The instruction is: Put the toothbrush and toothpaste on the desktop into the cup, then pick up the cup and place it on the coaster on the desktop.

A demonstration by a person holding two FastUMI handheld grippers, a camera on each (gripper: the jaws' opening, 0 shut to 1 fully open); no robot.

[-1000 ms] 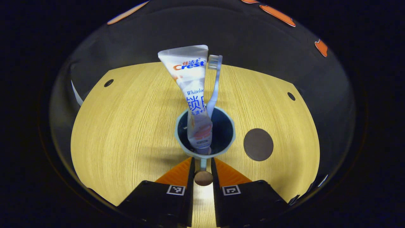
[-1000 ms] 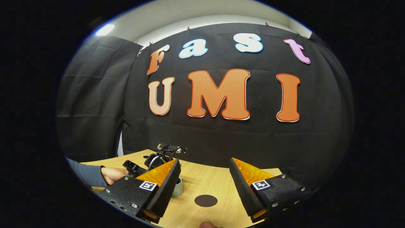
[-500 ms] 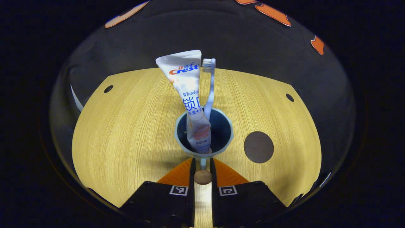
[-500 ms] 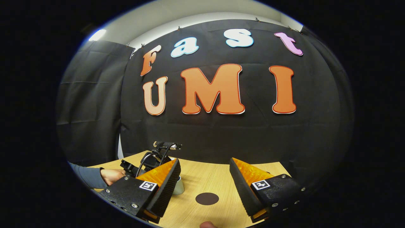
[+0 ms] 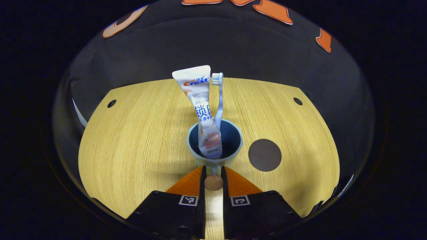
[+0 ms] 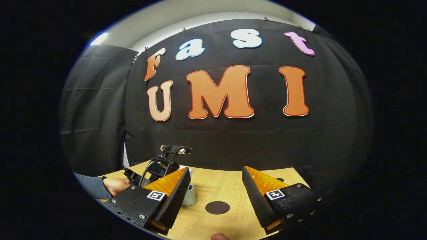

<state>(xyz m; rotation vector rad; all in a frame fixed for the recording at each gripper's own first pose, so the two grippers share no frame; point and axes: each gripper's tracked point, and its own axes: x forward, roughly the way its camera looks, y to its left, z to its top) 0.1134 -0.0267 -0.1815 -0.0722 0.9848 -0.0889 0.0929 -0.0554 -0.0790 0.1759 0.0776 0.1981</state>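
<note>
- A black cloth wall [image 6: 217,146] backs a light wood-grain bench [image 5: 140,140]; small dark holes sit near the bench's far corners.
- In the left gripper view, a blue-grey cup [image 5: 214,159] stands on the bench just ahead of the left hand-held gripper [image 5: 213,175].
- The toothpaste [image 5: 200,100] and toothbrush [image 5: 218,100] both stand in the cup, leaning side by side, the brush head up and just right of the tube's flat end.
- The left hand-held gripper is nearly closed, its two fingers pressing on the cup's thin handle [image 5: 213,171], whose round brown end knob shows between them.
- A dark round coaster [image 5: 265,155] lies flat on the bench just to the right of the cup, apart from it.
- In the right gripper view, the right hand-held gripper [image 6: 216,190] is held wide open, grasping nothing, above the near part of the bench with the coaster [image 6: 217,207] between its fingers.
- Farther left there, a hand [image 6: 115,185] with a grey-blue sleeve holds the other hand-held gripper by the cup [image 6: 190,196].
</note>
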